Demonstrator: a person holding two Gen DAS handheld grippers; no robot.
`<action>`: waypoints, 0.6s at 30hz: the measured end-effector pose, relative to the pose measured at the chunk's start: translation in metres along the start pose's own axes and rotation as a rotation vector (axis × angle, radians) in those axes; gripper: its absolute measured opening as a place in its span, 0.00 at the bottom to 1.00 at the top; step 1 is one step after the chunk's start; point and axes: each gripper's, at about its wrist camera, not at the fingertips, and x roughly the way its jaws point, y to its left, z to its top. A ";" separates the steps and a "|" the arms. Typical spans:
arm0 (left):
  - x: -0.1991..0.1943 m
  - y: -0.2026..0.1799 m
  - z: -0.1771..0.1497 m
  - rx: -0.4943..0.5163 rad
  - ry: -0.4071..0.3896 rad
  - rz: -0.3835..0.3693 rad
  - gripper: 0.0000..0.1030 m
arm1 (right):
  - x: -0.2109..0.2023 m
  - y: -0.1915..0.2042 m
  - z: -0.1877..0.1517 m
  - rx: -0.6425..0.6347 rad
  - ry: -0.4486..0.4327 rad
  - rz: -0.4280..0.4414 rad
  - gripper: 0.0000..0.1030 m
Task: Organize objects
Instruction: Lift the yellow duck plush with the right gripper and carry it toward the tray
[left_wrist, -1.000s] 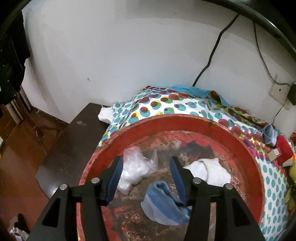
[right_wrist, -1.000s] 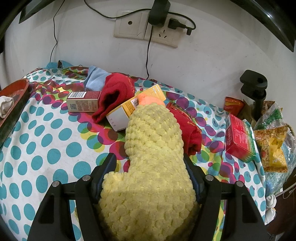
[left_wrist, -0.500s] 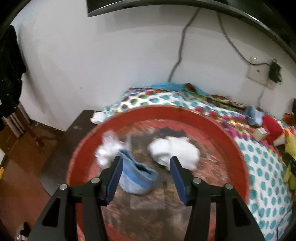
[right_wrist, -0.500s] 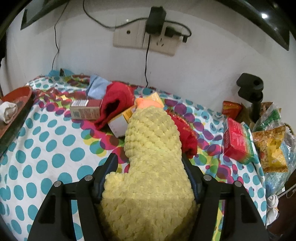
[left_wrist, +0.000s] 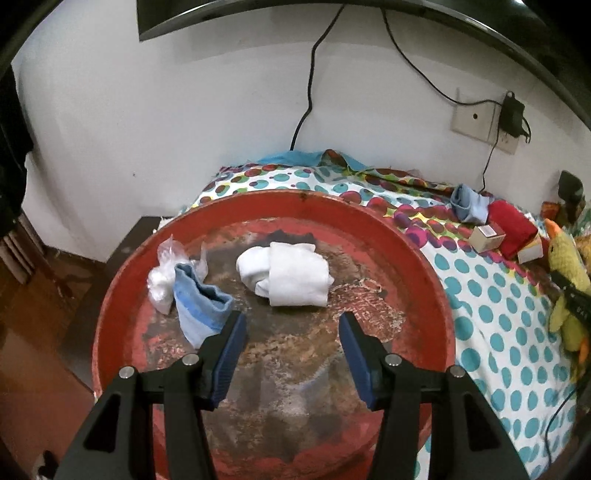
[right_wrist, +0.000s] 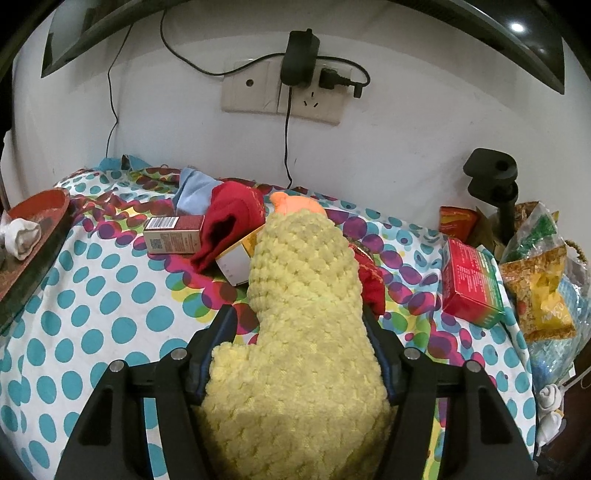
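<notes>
The jaws of the left gripper are spread wide with nothing between them, held above the near part of a red basin. Inside the basin, a rolled white cloth is seen at the centre, with a blue sock and a clear plastic bag to its left, the 2 touching. The jaws of the right gripper are clamped on a yellow plush duck, lifted over the dotted cloth. Beyond the duck, a red sock is draped beside a small brown box; a red box lies at the right.
</notes>
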 end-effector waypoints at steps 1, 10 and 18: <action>0.000 -0.001 -0.001 -0.001 0.004 0.002 0.52 | 0.000 0.001 0.000 -0.003 0.000 0.000 0.61; -0.001 -0.010 -0.010 -0.001 0.034 -0.014 0.52 | -0.001 0.001 -0.001 -0.003 -0.005 -0.006 0.61; -0.019 -0.011 -0.016 -0.018 -0.008 -0.045 0.52 | -0.002 0.000 -0.001 -0.011 0.006 -0.019 0.61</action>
